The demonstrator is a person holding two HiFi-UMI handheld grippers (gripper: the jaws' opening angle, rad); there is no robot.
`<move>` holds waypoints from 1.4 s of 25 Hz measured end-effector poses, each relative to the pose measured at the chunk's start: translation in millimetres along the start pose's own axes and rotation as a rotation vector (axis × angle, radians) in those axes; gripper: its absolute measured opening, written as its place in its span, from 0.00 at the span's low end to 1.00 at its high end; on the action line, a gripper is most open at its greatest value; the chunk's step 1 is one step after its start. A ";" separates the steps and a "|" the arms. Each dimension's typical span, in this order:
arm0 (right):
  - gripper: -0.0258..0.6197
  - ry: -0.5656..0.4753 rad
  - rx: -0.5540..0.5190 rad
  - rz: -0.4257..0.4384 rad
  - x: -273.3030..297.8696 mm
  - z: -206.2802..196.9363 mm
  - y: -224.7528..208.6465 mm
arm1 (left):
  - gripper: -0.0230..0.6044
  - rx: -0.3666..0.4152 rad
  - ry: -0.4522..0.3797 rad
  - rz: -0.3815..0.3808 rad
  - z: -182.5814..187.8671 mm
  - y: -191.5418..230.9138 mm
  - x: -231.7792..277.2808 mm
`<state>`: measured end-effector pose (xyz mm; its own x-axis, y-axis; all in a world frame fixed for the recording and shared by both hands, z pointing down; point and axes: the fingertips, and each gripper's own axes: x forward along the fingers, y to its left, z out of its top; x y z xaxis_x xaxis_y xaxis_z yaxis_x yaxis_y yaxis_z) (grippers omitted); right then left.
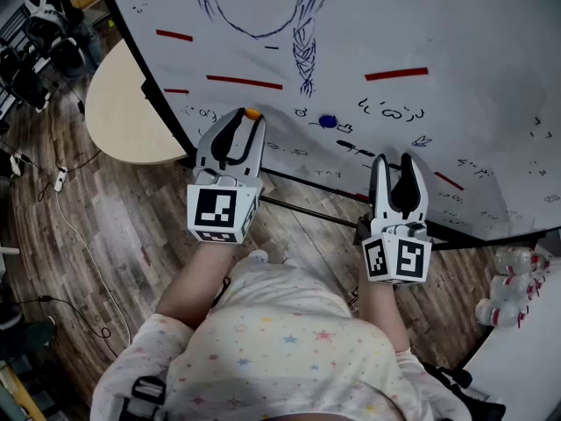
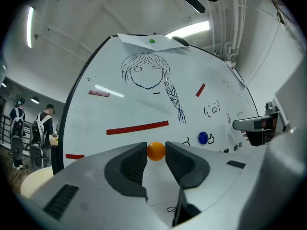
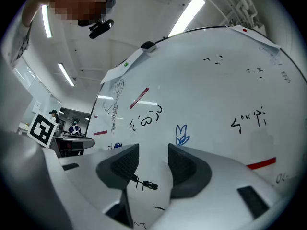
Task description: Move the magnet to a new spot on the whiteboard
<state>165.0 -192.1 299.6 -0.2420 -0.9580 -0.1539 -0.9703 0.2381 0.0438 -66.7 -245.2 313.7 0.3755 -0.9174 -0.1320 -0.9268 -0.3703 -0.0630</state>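
Note:
A small orange magnet (image 2: pixel 156 151) sits between the tips of my left gripper (image 2: pixel 156 153), whose jaws are shut on it against the whiteboard (image 2: pixel 144 109). In the head view the orange magnet (image 1: pixel 252 113) shows at the tip of the left gripper (image 1: pixel 243 121), low on the whiteboard (image 1: pixel 421 24). A blue magnet (image 1: pixel 328 121) sticks to the board to the right, the blue magnet (image 2: pixel 203 138) also showing in the left gripper view. My right gripper (image 1: pixel 395 167) is open and holds nothing, close to the board; the right gripper (image 3: pixel 152 157) faces writing on it.
The board carries a drawn girl's head with a braid (image 1: pixel 302 51), red strips (image 1: pixel 396 74) and scribbles. A round beige table (image 1: pixel 123 112) stands left of the board. The board's black frame bar (image 1: pixel 307 210) runs below the grippers. Bowling pins (image 1: pixel 508 288) lie at the right. People stand far off (image 2: pixel 41 128).

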 end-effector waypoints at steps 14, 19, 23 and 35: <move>0.30 0.004 0.000 -0.029 -2.6 -0.6 -9.1 | 0.22 -0.012 -0.011 -0.047 0.3 -18.4 12.1; 0.30 0.000 -0.001 -0.028 -3.5 0.2 -11.0 | 0.22 -0.013 -0.010 -0.062 1.0 -25.7 15.0; 0.30 -0.002 0.003 -0.032 -4.7 0.7 -13.9 | 0.22 -0.013 -0.001 -0.072 -1.4 -31.7 17.1; 0.29 -0.005 0.004 -0.052 -11.7 1.8 -22.9 | 0.22 -0.009 -0.009 -0.113 0.3 -50.4 24.7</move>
<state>190.1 -186.0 298.6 -0.1913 -0.9682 -0.1611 -0.9815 0.1886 0.0318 -10.8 -249.1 313.3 0.4779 -0.8682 -0.1338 -0.8784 -0.4729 -0.0689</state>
